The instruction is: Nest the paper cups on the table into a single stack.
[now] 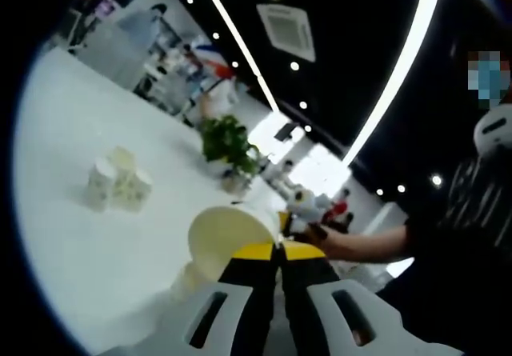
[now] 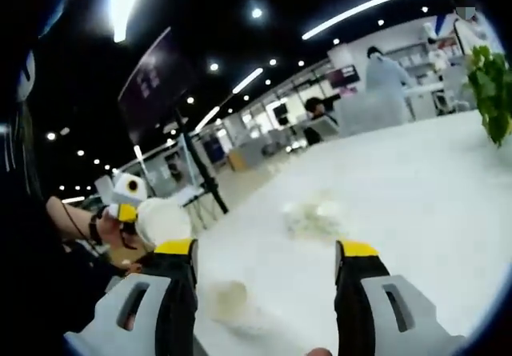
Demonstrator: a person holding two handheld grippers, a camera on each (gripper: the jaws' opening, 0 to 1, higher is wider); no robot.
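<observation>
Setting: a large open hall with a dark ceiling, long light strips and recessed spots; a broad white counter carried the goods, with a potted green plant standing at its far side.

Left gripper: fingers drawn fully together, yellow tips pinching the rim of one pale paper cup, which was held tipped with its mouth toward the camera. The right gripper view showed that same cup from outside, base foremost, at the left.

Right gripper: fingers spread wide, holding nothing, aimed across the counter.

Paper cups, count:
- one in the left gripper;
- a far cluster of three, standing just beside one another as far as the blur allowed; seen from the other side as a smeared pale patch;
- one pale shape on the counter near the right gripper, probably a single cup, too blurred to be sure.
Judged total: five, uncertain.

Other items: one plant; several people in the background.

Risks, judged: the rim pinch was thin, so the tilted cup could slip or buckle when pressed into another. The clustered cups stood close enough that a wide-open approach might knock a neighbour over. A light cup on a smooth counter could skid away instead of seating.
</observation>
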